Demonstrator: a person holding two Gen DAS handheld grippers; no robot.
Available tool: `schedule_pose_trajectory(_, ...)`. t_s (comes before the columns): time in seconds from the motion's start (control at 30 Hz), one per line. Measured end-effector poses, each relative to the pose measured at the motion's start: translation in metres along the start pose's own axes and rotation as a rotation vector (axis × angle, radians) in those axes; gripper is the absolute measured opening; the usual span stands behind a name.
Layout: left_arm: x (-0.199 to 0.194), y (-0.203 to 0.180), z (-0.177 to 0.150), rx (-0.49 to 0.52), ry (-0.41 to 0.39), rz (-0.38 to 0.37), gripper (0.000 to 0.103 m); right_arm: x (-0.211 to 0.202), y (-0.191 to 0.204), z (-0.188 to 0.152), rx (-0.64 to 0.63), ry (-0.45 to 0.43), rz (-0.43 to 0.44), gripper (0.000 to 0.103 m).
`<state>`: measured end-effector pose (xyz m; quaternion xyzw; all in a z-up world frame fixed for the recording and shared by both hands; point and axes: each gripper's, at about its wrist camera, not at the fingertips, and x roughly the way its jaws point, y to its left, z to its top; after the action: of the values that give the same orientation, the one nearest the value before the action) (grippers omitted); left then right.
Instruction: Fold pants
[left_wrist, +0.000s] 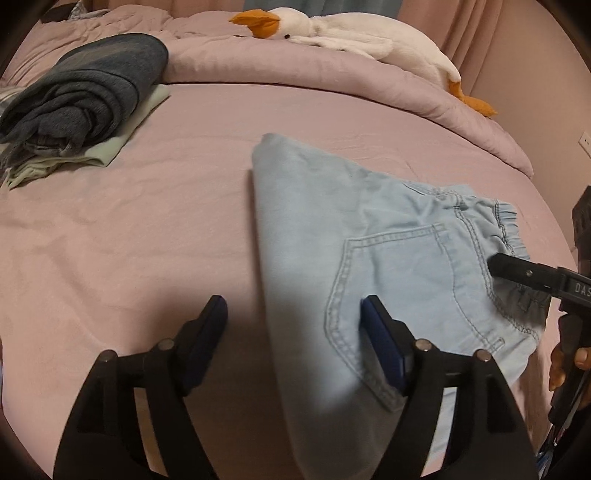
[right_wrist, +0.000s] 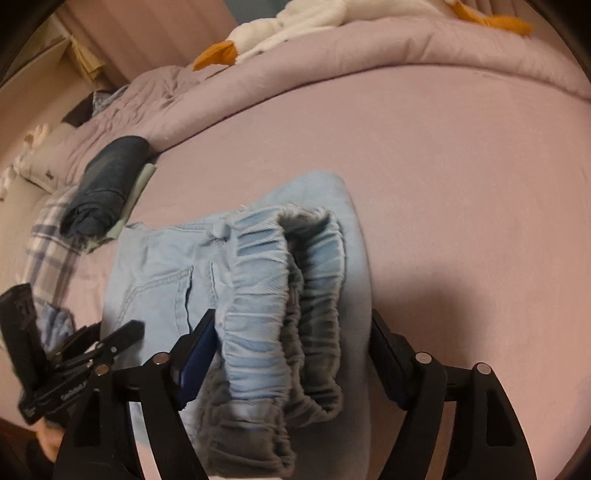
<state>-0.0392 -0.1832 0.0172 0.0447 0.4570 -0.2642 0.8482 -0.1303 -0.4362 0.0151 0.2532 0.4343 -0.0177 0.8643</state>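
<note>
Light blue denim pants (left_wrist: 332, 229) lie folded on the pink bed, back pocket (left_wrist: 391, 291) up, elastic waistband (left_wrist: 508, 229) at the right. My left gripper (left_wrist: 295, 314) is open above the pants' left edge, one finger over the sheet, one over the pocket. My right gripper (right_wrist: 291, 332) is open, its fingers on either side of the bunched waistband (right_wrist: 284, 295). It also shows in the left wrist view (left_wrist: 496, 264), its tip at the waistband. The left gripper shows in the right wrist view (right_wrist: 129, 330) at the pocket side.
A stack of folded clothes with dark jeans (left_wrist: 88, 96) on top lies at the far left. A rolled pink duvet (left_wrist: 332, 74) with a plush goose (left_wrist: 351, 29) runs along the back. A plaid cloth (right_wrist: 51, 251) lies at the left bed edge.
</note>
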Motion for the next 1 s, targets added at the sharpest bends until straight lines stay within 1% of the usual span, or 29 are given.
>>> schedule_pose_trajectory(0.1, -0.008, 0.002, -0.006, 0.001, -0.013, 0.012, 0.077, -0.006, -0.002, -0.003, -0.004, 0.000, 0.012, 0.077)
schedule_pose_trajectory(0.2, -0.019, 0.009, -0.014, -0.027, -0.026, -0.002, 0.076, -0.019, -0.003, -0.007, -0.004, -0.020, -0.015, 0.077)
schedule_pose_trajectory(0.23, -0.024, 0.012, -0.017, -0.043, -0.032, -0.021, 0.074, -0.025, -0.003, -0.008, -0.005, -0.040, -0.044, 0.077)
schedule_pose_trajectory(0.27, -0.029, 0.013, -0.020, -0.053, -0.039, -0.020, 0.069, -0.032, -0.003, -0.009, -0.009, -0.068, -0.078, 0.077)
schedule_pose_trajectory(0.33, -0.037, 0.014, -0.024, -0.056, -0.058, -0.002, 0.062, -0.040, 0.005, -0.009, -0.034, -0.115, -0.119, 0.077)
schedule_pose_trajectory(0.4, -0.044, 0.020, -0.029, -0.078, -0.065, -0.013, 0.061, -0.043, 0.030, -0.009, -0.167, -0.167, -0.248, 0.077)
schedule_pose_trajectory(0.43, -0.047, 0.022, -0.030, -0.089, -0.068, -0.024, 0.060, -0.043, 0.048, -0.009, -0.266, -0.197, -0.347, 0.077)
schedule_pose_trajectory(0.5, -0.051, 0.021, -0.033, -0.081, -0.068, -0.043, 0.055, -0.039, 0.063, -0.007, -0.336, -0.207, -0.442, 0.077)
schedule_pose_trajectory(0.53, -0.050, 0.018, -0.033, -0.076, -0.063, -0.046, 0.054, -0.040, 0.071, -0.006, -0.353, -0.230, -0.472, 0.077)
schedule_pose_trajectory(0.6, -0.050, 0.014, -0.033, -0.075, -0.057, -0.062, 0.054, -0.042, 0.080, -0.005, -0.378, -0.262, -0.457, 0.077)
schedule_pose_trajectory(0.63, -0.050, 0.012, -0.033, -0.070, -0.057, -0.076, 0.052, -0.040, 0.086, -0.001, -0.397, -0.266, -0.482, 0.077)
schedule_pose_trajectory(0.7, -0.050, 0.007, -0.034, -0.056, -0.054, -0.094, 0.048, -0.041, 0.084, 0.006, -0.366, -0.258, -0.519, 0.077)
schedule_pose_trajectory(0.73, -0.049, 0.005, -0.033, -0.050, -0.052, -0.103, 0.046, -0.046, 0.080, 0.008, -0.337, -0.272, -0.491, 0.078)
schedule_pose_trajectory(0.77, -0.048, 0.002, -0.033, -0.043, -0.050, -0.117, 0.042, -0.049, 0.077, 0.009, -0.320, -0.277, -0.443, 0.078)
schedule_pose_trajectory(0.8, -0.048, 0.000, -0.033, -0.035, -0.049, -0.124, 0.039, -0.051, 0.074, 0.009, -0.309, -0.264, -0.379, 0.078)
schedule_pose_trajectory(0.83, -0.047, -0.003, -0.033, -0.025, -0.047, -0.128, 0.033, -0.048, 0.072, 0.009, -0.292, -0.224, -0.306, 0.078)
schedule_pose_trajectory(0.9, -0.044, -0.008, -0.034, -0.001, -0.043, -0.120, 0.032, -0.047, 0.069, 0.004, -0.280, -0.204, -0.223, 0.077)
schedule_pose_trajectory(1.0, -0.036, -0.010, -0.035, 0.020, -0.028, -0.101, 0.033, -0.045, 0.064, -0.006, -0.271, -0.184, -0.180, 0.075)
